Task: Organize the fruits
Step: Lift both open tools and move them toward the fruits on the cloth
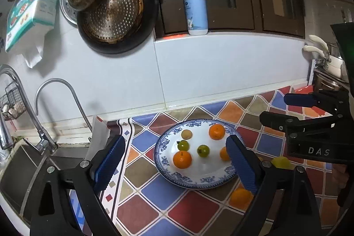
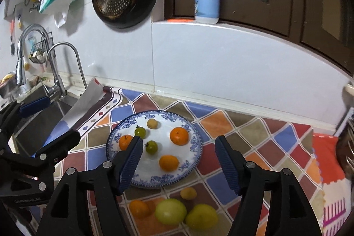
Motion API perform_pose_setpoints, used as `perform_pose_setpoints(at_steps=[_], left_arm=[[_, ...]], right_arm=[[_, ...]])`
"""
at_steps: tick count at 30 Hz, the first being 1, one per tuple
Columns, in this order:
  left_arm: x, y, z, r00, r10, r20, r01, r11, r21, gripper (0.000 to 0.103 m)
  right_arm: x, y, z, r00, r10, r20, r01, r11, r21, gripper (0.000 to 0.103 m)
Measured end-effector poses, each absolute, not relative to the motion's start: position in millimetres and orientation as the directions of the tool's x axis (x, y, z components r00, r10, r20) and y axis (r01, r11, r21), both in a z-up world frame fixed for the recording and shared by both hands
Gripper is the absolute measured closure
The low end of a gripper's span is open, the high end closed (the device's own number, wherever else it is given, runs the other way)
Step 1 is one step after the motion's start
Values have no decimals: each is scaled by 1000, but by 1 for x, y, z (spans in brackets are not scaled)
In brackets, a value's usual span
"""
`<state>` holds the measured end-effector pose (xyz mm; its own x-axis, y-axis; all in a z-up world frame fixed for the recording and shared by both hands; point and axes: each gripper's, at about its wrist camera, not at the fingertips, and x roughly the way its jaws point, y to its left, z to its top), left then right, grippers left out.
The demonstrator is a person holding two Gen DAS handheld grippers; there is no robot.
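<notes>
A blue-rimmed white plate (image 1: 168,176) (image 2: 190,125) lies on the chequered counter cloth. On it lie three oranges (image 2: 178,136), two small green tomatoes (image 2: 151,147) and a small yellowish fruit (image 2: 152,123). In front of the plate, on the cloth, lie an orange (image 2: 139,208), two large green fruits (image 2: 170,211) and a small yellow fruit (image 2: 188,193). My left gripper (image 1: 174,154) is open and empty, hovering over the plate's left side. My right gripper (image 2: 178,154) is open and empty, above the plate's near edge. It also shows in the left wrist view (image 1: 276,110).
A sink (image 1: 26,169) with two taps (image 1: 55,92) lies left of the cloth. A pan (image 1: 117,14) and strainers hang on the tiled wall. A soap bottle (image 1: 195,8) stands on the window ledge. A rack (image 2: 347,147) stands at the far right.
</notes>
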<state>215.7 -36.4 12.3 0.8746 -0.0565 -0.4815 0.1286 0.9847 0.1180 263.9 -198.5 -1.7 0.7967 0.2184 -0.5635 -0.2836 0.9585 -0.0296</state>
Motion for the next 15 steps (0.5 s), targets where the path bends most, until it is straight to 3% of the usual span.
perform_pose_setpoints(at_steps=[15], left_arm=[[164, -59, 12, 890, -68, -451, 153, 976, 154, 5]], right_arm=[[202, -227, -3, 828, 171, -534, -226, 973, -38, 33]])
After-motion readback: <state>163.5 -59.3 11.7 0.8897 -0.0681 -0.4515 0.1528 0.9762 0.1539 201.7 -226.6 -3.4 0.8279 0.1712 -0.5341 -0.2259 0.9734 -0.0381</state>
